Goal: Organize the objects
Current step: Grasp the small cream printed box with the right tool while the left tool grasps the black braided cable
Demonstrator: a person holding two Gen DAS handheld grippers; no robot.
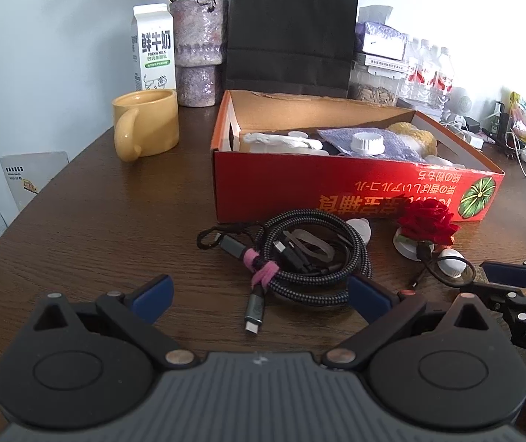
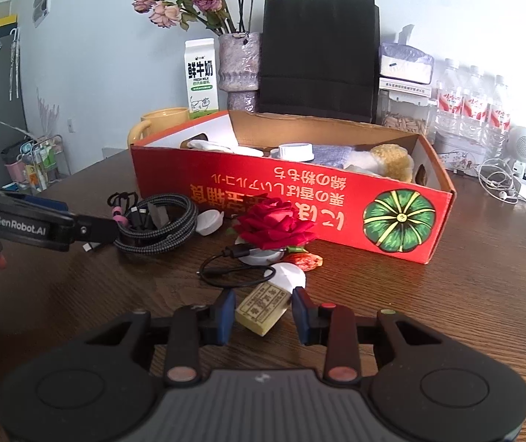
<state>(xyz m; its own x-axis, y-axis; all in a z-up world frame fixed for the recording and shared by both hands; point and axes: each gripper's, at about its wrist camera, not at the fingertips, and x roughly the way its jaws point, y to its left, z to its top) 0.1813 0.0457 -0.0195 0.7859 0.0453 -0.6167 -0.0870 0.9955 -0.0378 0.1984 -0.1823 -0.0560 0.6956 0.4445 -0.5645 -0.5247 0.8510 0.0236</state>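
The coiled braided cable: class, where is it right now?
The coiled braided cable lies on the wooden table, directly before the red box, left of the red rose, just ahead of the open left tool.

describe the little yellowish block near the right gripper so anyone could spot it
Find the red cardboard box on the wooden table. In front of it lies a pale yellow rectangular block, between the open right gripper's fingers. Only it bears a printed label.

loose items before the red box (image 2: 292,199)
coiled braided cable (image 1: 311,258), red rose (image 2: 276,224), yellowish labelled block (image 2: 261,309) lie on the worktop.
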